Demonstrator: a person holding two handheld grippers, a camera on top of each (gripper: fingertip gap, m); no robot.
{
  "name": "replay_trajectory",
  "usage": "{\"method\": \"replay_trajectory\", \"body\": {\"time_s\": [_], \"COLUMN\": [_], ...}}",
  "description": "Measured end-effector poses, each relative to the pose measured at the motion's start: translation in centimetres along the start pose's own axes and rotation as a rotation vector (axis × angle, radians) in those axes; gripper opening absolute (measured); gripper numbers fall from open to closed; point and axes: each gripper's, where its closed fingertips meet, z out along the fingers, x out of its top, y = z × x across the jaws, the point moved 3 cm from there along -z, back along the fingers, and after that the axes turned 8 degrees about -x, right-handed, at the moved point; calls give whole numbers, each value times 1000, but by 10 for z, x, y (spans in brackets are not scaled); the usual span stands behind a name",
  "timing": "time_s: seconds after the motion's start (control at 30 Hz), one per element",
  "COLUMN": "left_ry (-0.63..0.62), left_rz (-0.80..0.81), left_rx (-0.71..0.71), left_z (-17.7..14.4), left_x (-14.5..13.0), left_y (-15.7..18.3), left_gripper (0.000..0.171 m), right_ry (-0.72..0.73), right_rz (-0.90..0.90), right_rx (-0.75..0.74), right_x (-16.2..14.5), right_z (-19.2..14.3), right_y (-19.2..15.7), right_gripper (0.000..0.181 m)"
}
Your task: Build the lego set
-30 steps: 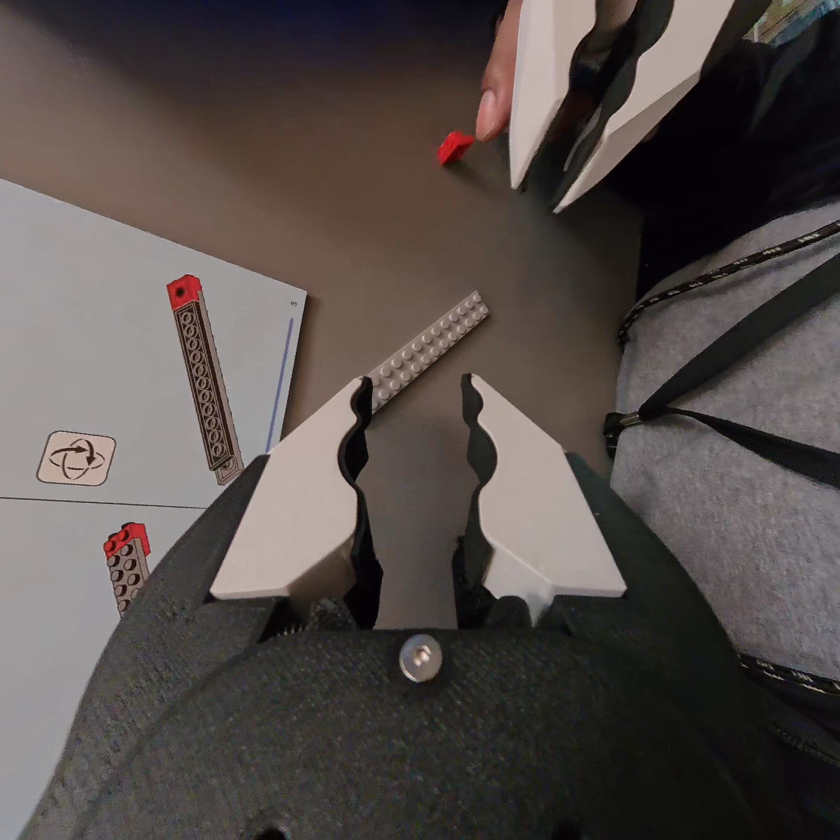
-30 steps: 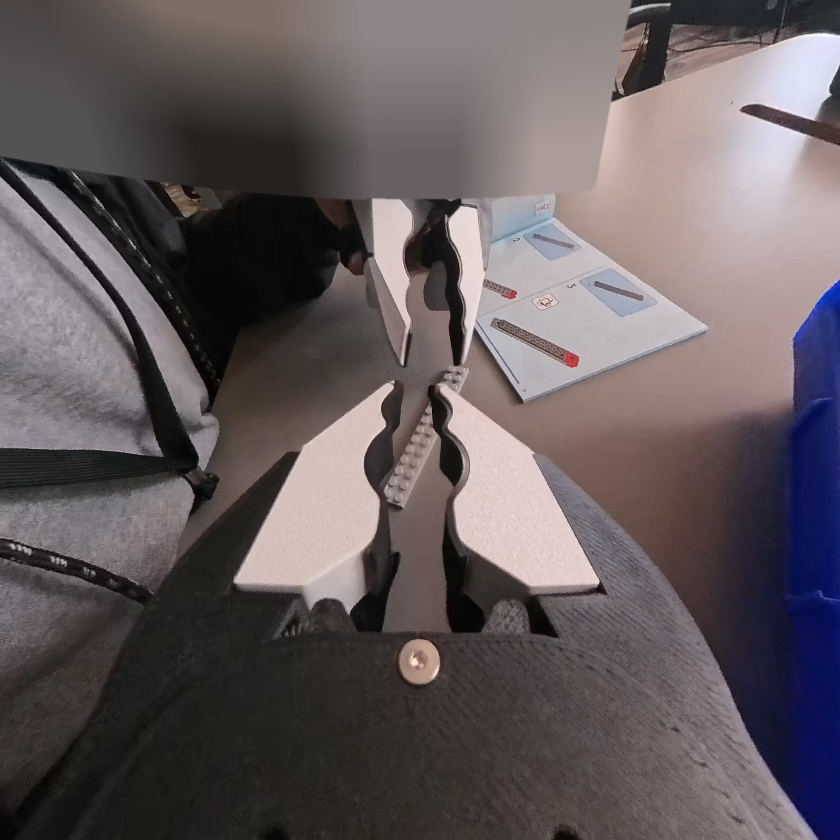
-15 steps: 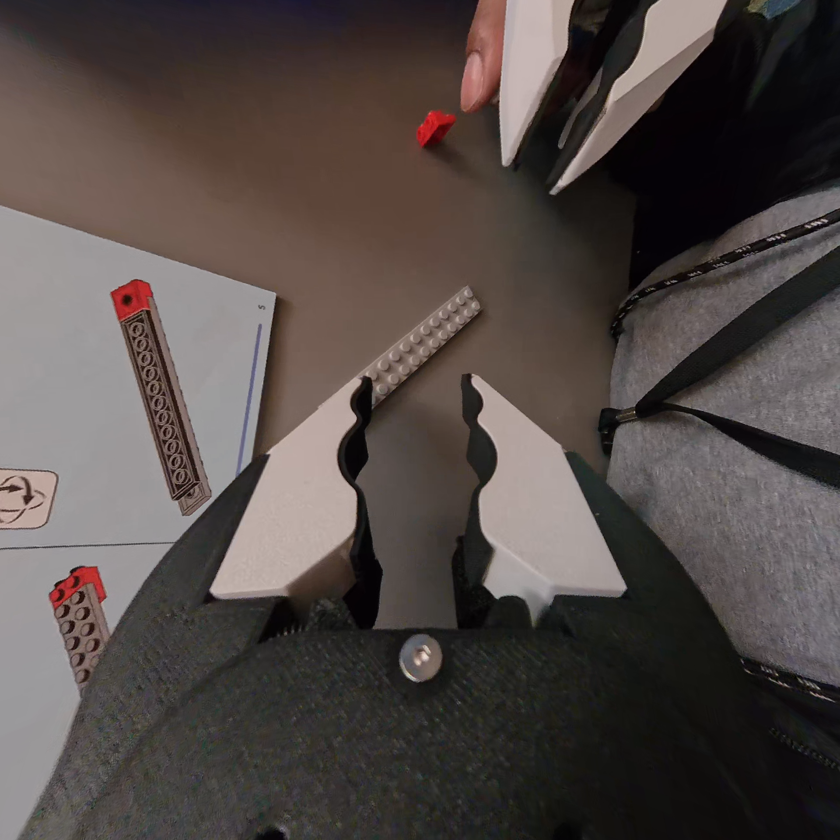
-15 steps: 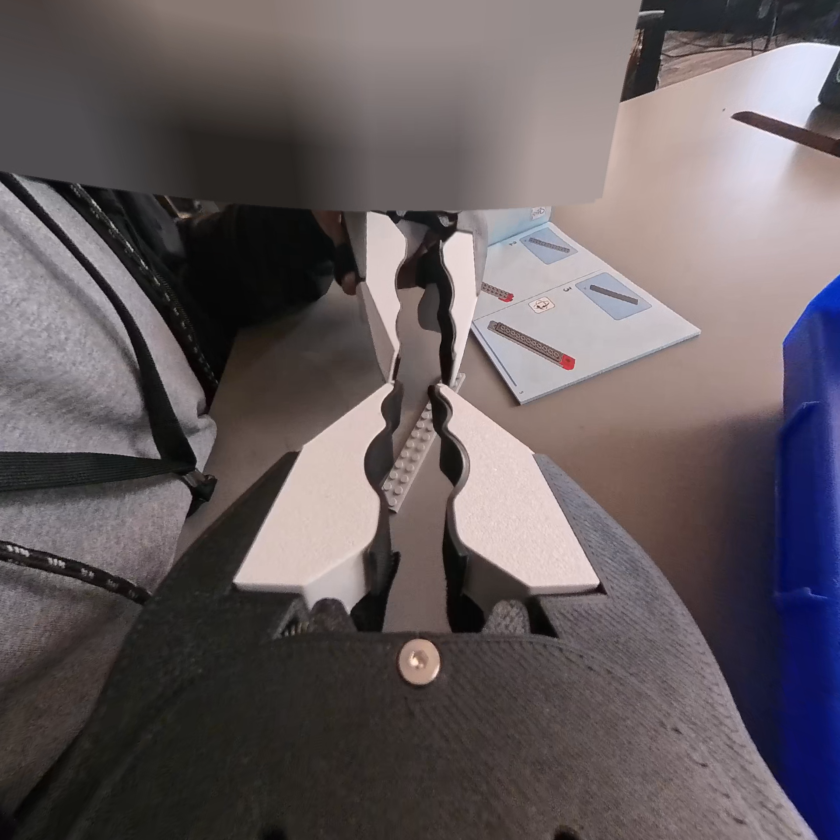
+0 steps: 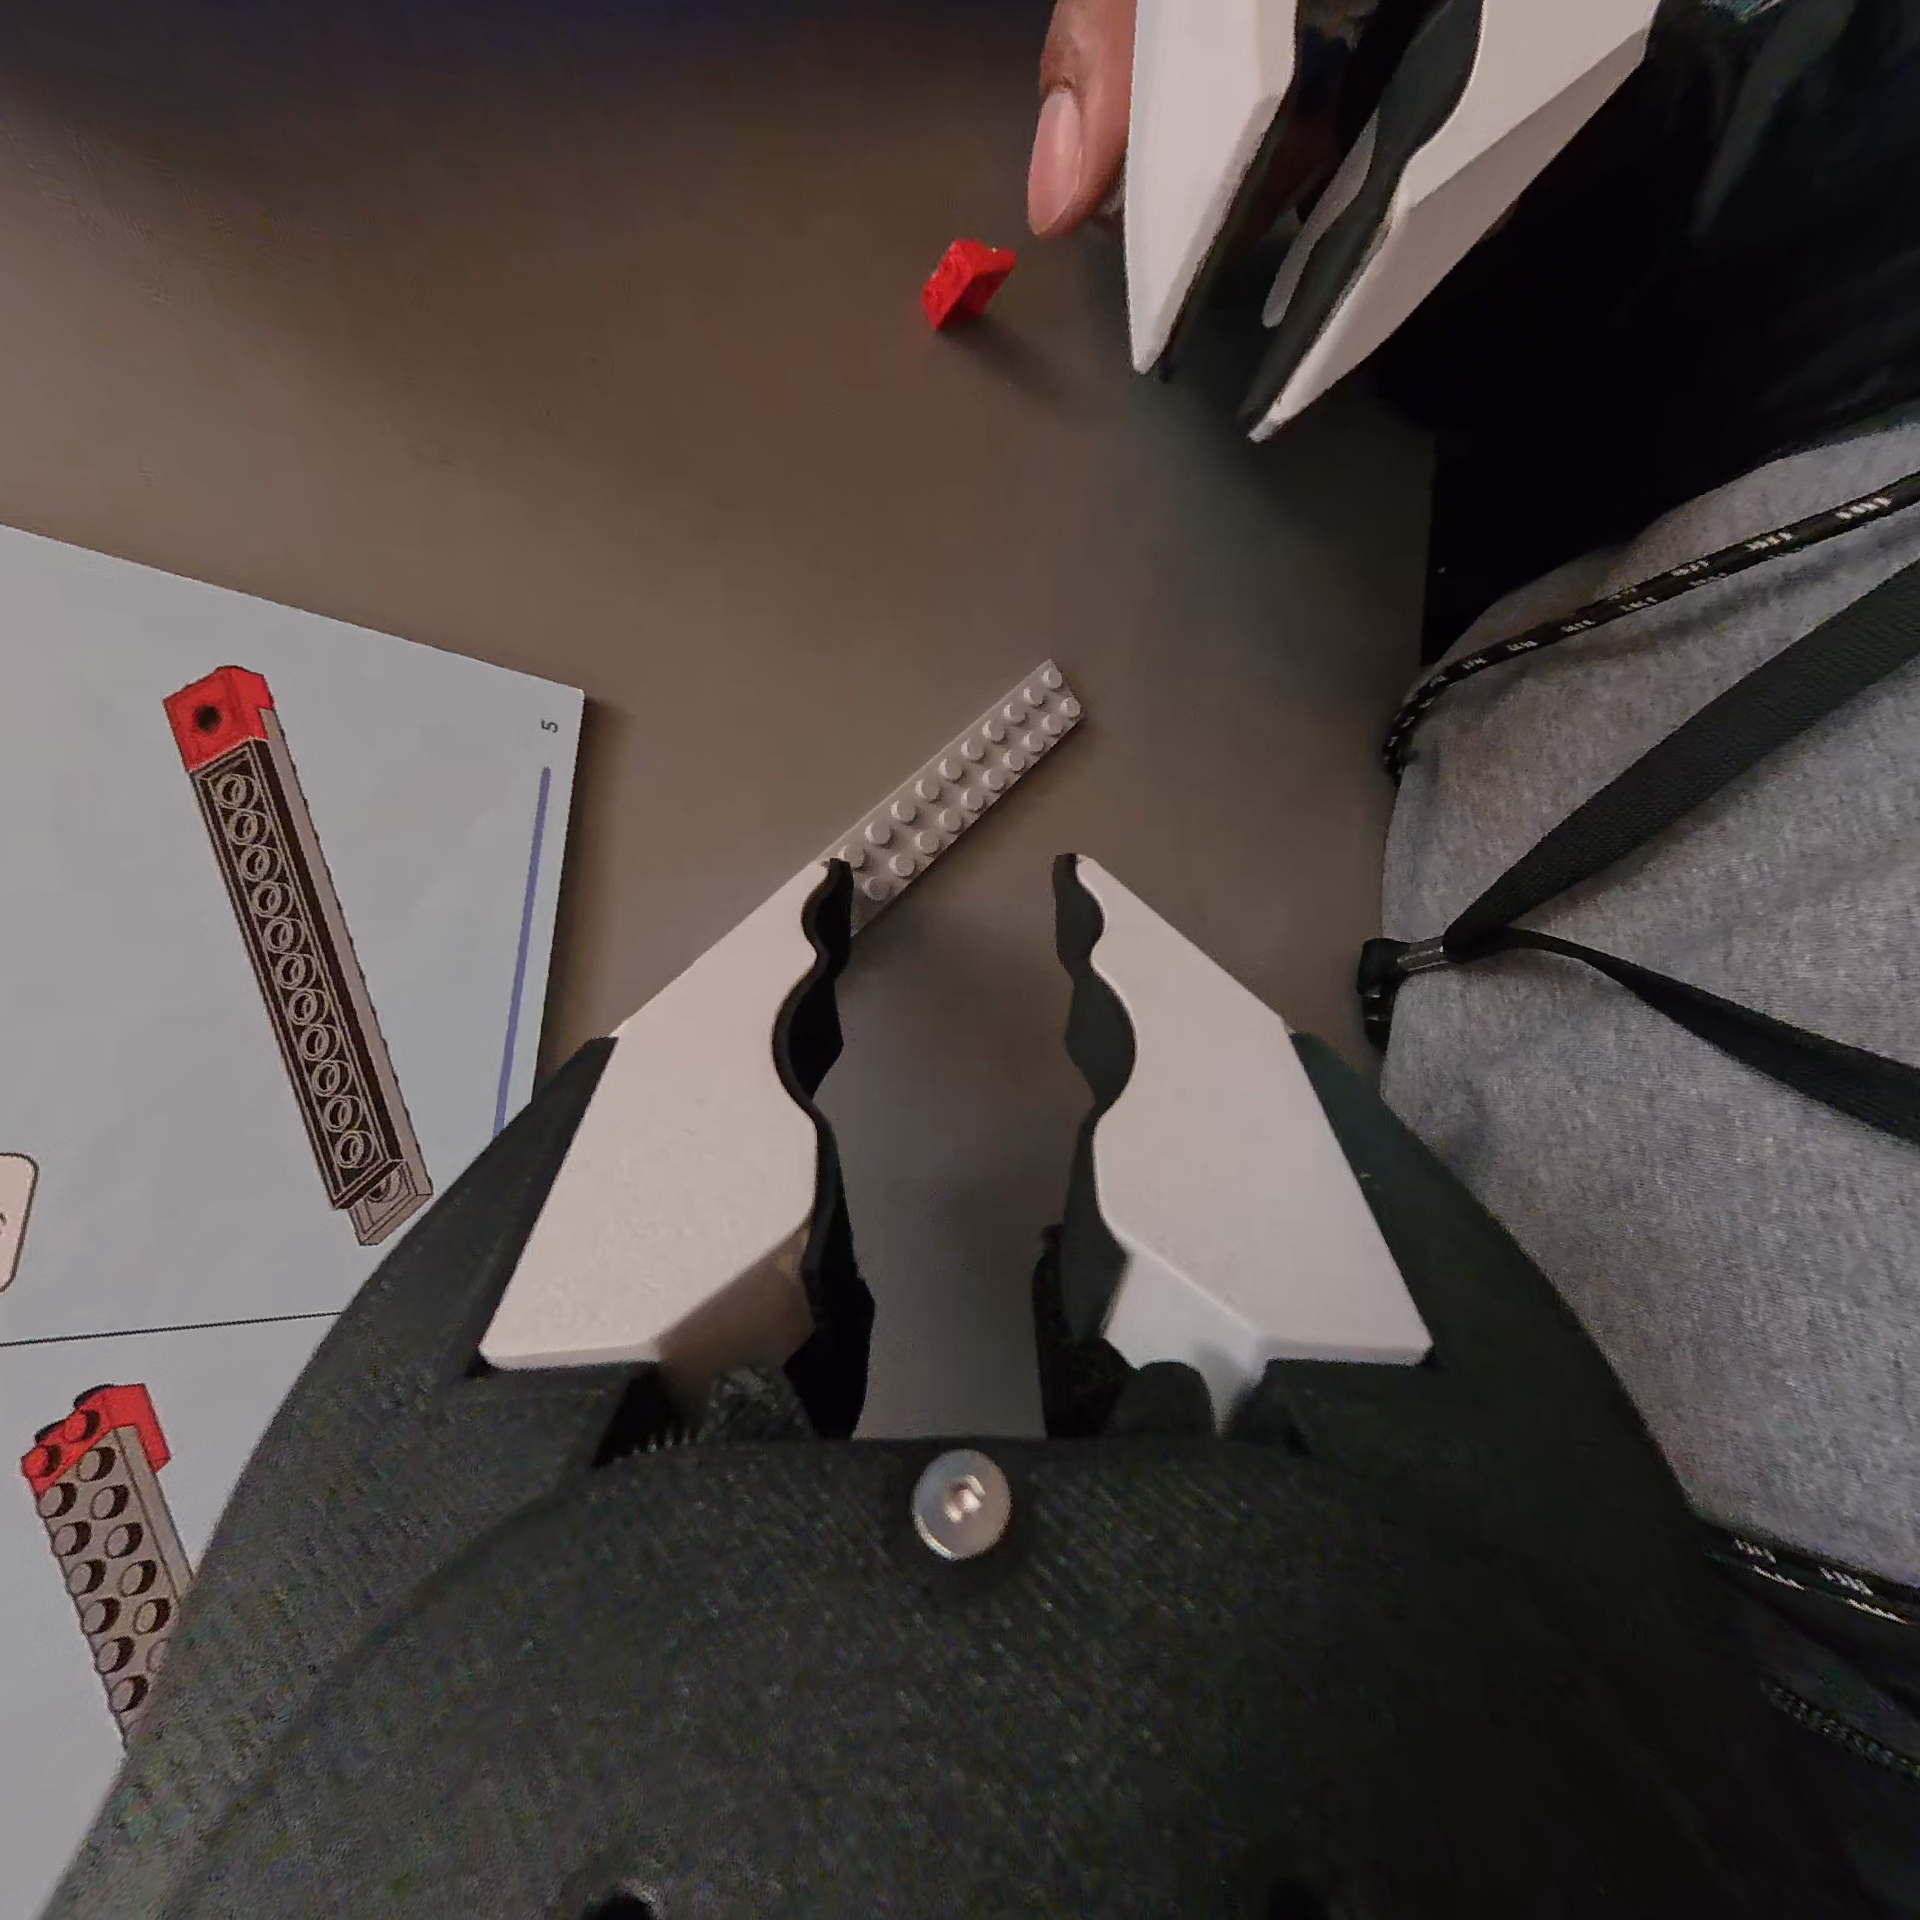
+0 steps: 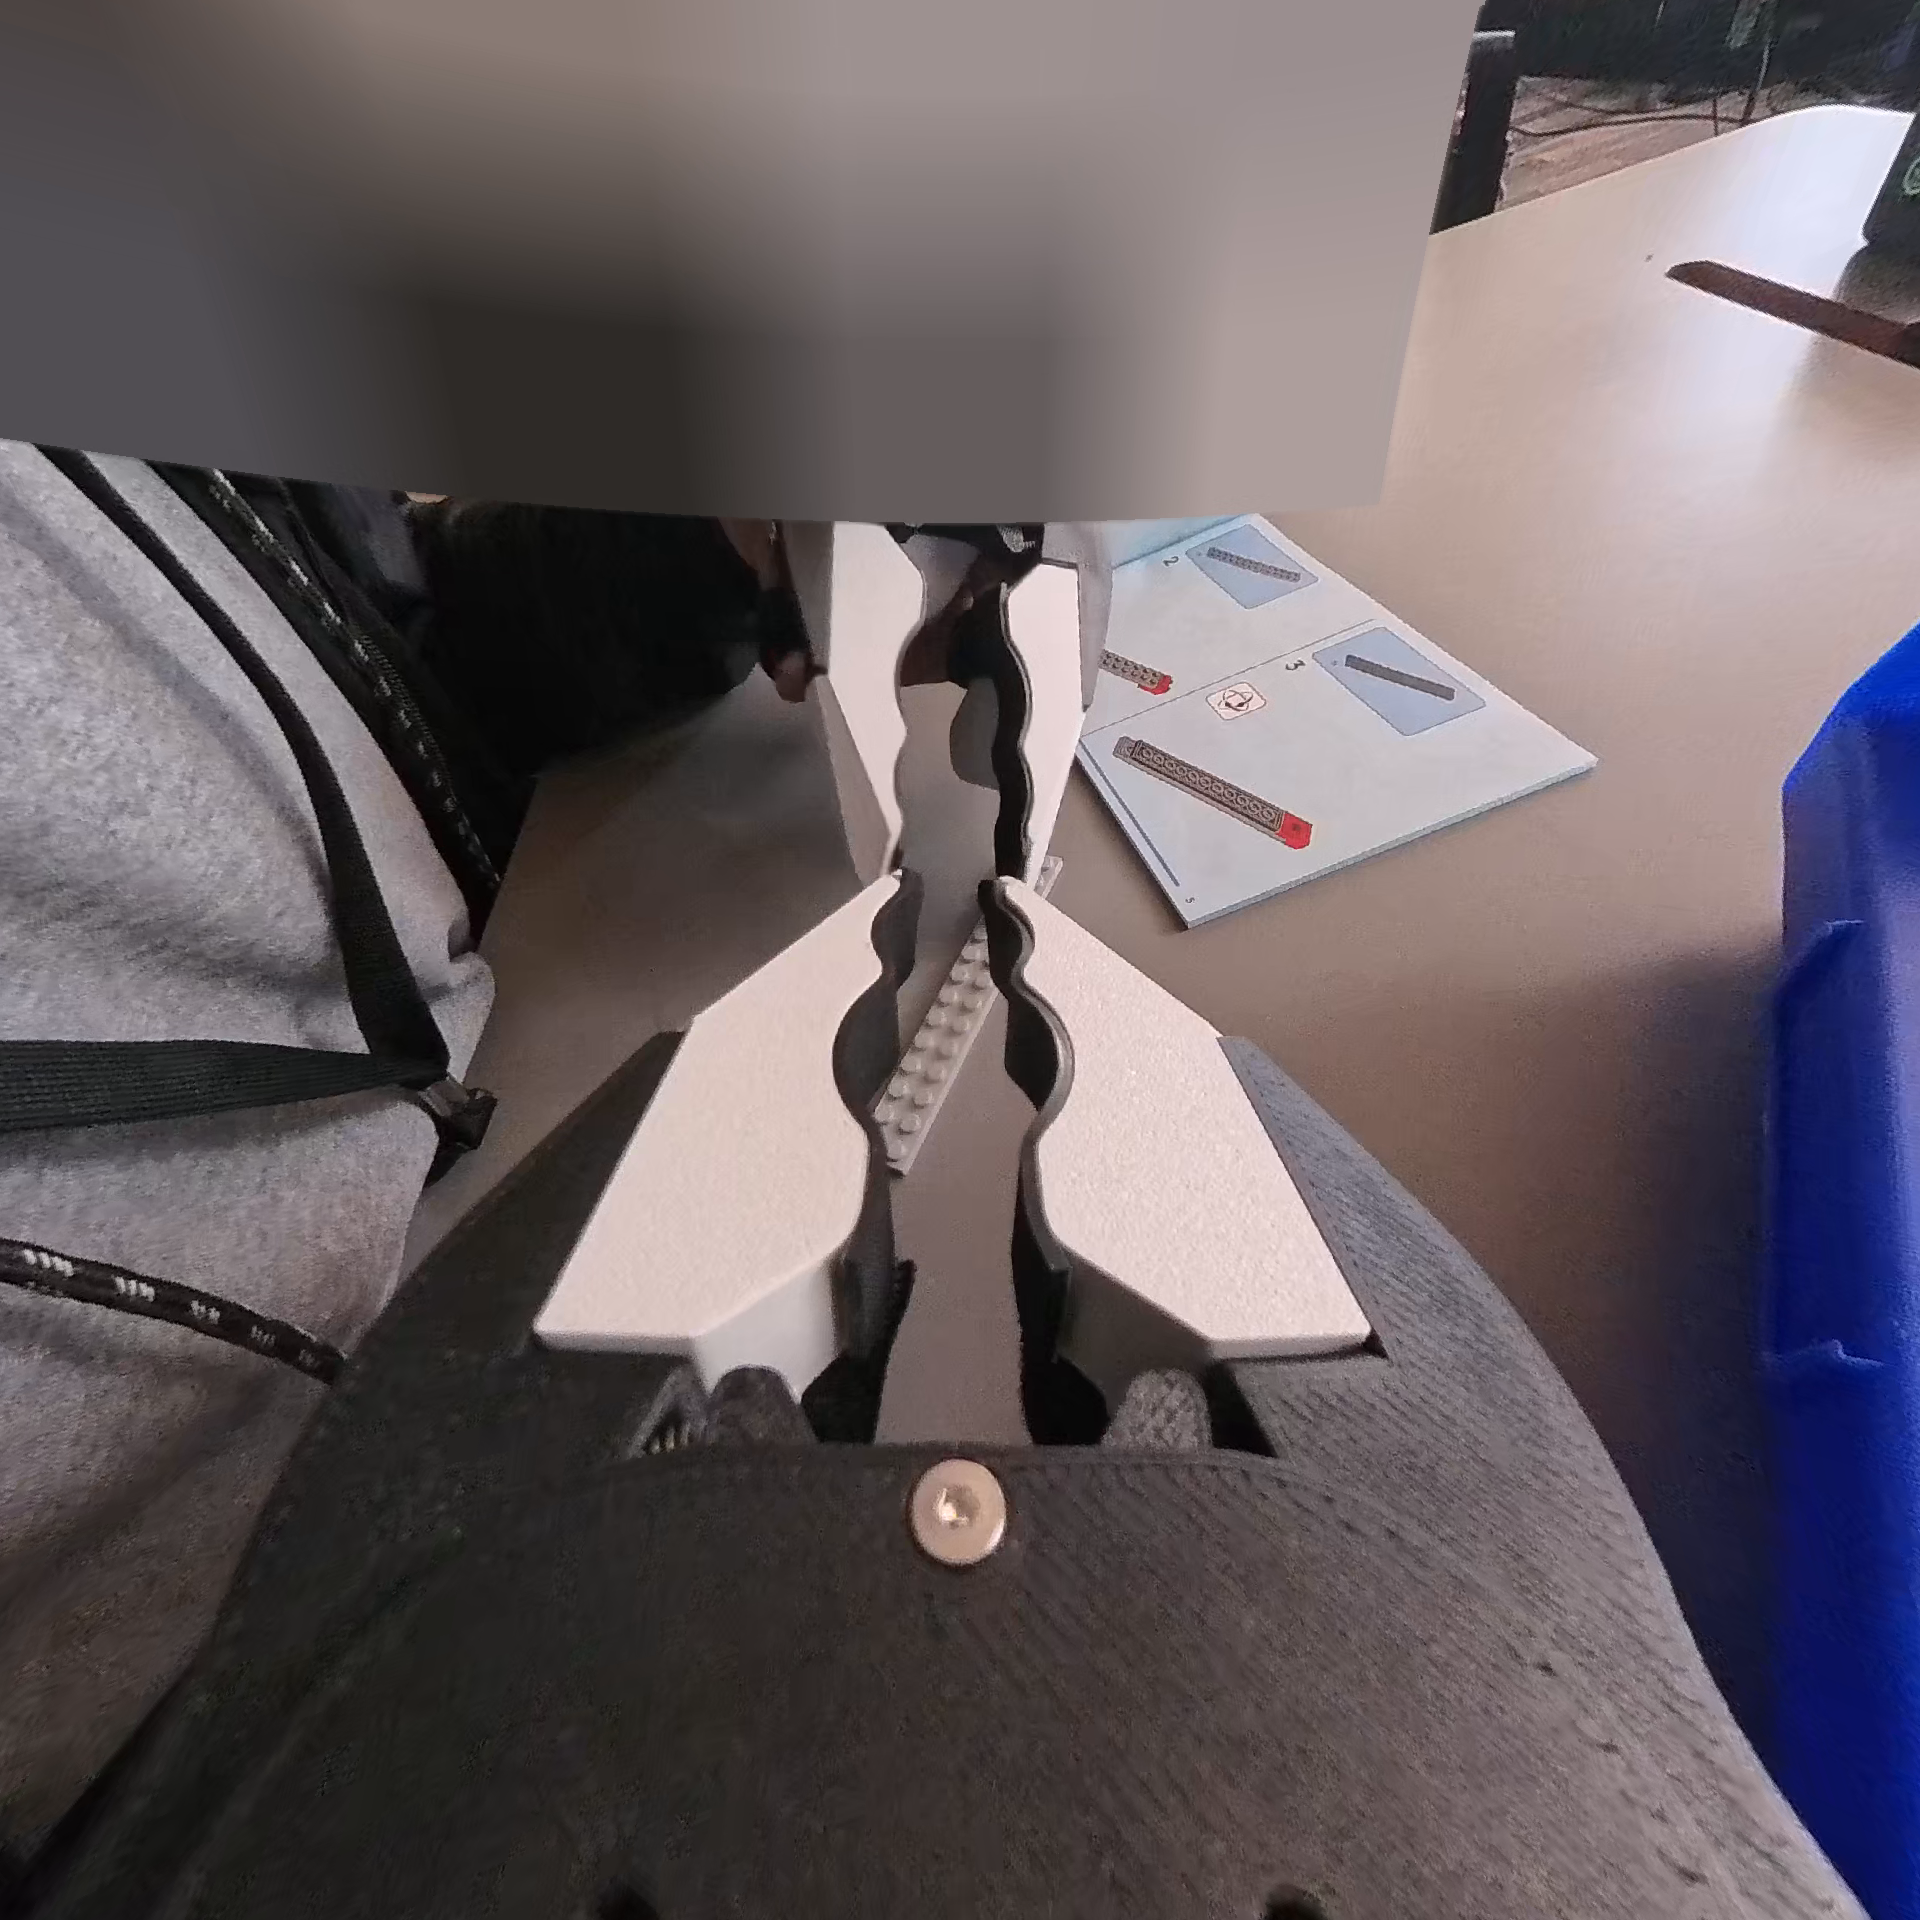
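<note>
A long grey studded plate (image 5: 966,790) lies flat on the dark table; in the right wrist view it (image 6: 940,1039) shows through the gap of my right gripper. My left gripper (image 5: 951,871) is open and empty, and its left fingertip covers the plate's near end. My right gripper (image 6: 945,885) is narrowly open and empty, held above the table beyond the plate's other end. It shows in the left wrist view (image 5: 1203,400) at the top right. A small red brick (image 5: 966,283) lies beside it, under a thumb (image 5: 1070,135).
An open instruction booklet (image 5: 260,935) lies left of the plate and shows in the right wrist view (image 6: 1351,769). The person's grey sweater with black straps (image 5: 1662,1039) borders the table edge. A blue bin (image 6: 1849,1039) stands at the right. It is some 10 cm from my right tips to the small red brick (image 5: 966,283).
The two grippers have drawn closer together over the plate. The left gripper's tips have come down towards the plate's end. The thumb has drawn back from the red brick.
</note>
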Motion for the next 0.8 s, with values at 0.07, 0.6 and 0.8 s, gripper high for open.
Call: {"method": "replay_trajectory", "body": {"time_s": [0.07, 0.6, 0.8], "left_ry": [4, 4, -3], "left_rz": [7, 20, 24], "left_rx": [0, -57, -63], "left_z": [-1, 10, 14], "left_x": [1, 5, 5], "left_y": [1, 9, 10], "left_gripper": [41, 41, 42], "right_ry": [1, 3, 5], "right_rz": [0, 0, -2], "right_rx": [1, 3, 2], "right_x": [0, 1, 1], "right_z": [0, 0, 0], "right_y": [0, -1, -1], "right_gripper": [15, 15, 16]}}
